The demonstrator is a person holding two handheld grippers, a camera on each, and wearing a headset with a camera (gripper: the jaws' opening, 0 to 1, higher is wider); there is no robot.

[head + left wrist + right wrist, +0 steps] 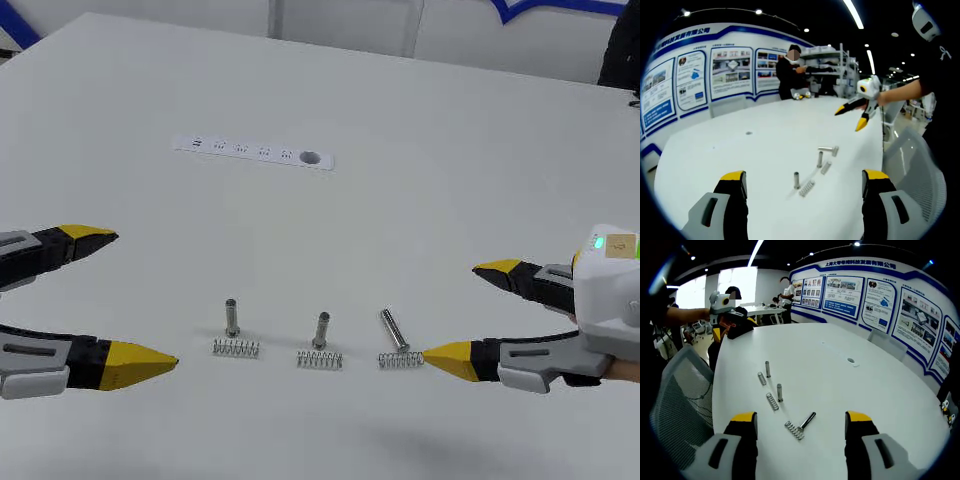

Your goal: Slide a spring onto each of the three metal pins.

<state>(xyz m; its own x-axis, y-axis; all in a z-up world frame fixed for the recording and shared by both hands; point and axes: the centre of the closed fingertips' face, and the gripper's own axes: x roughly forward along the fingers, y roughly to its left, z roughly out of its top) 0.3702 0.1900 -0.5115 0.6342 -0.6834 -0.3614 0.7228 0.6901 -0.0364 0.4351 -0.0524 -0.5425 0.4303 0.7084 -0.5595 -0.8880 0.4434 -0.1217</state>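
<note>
Three short metal pins stand in a row on the white table [420, 150]. The left pin [231, 317] and the middle pin [321, 329] are upright, while the right pin [393, 329] lies on its side. A loose spring lies in front of each: left spring [236, 348], middle spring [319, 360], right spring [400, 360]. My left gripper [146, 299] is open, well left of the row. My right gripper [449, 312] is open too, its lower tip just right of the right spring. In the right gripper view the lying pin [807, 420] and its spring [792, 430] sit between the jaws.
A white socket strip [255, 152] is set flat in the table, farther back. A grey mesh chair [680, 390] stands at the table's near edge. People stand at another bench [790, 70] beyond the far end.
</note>
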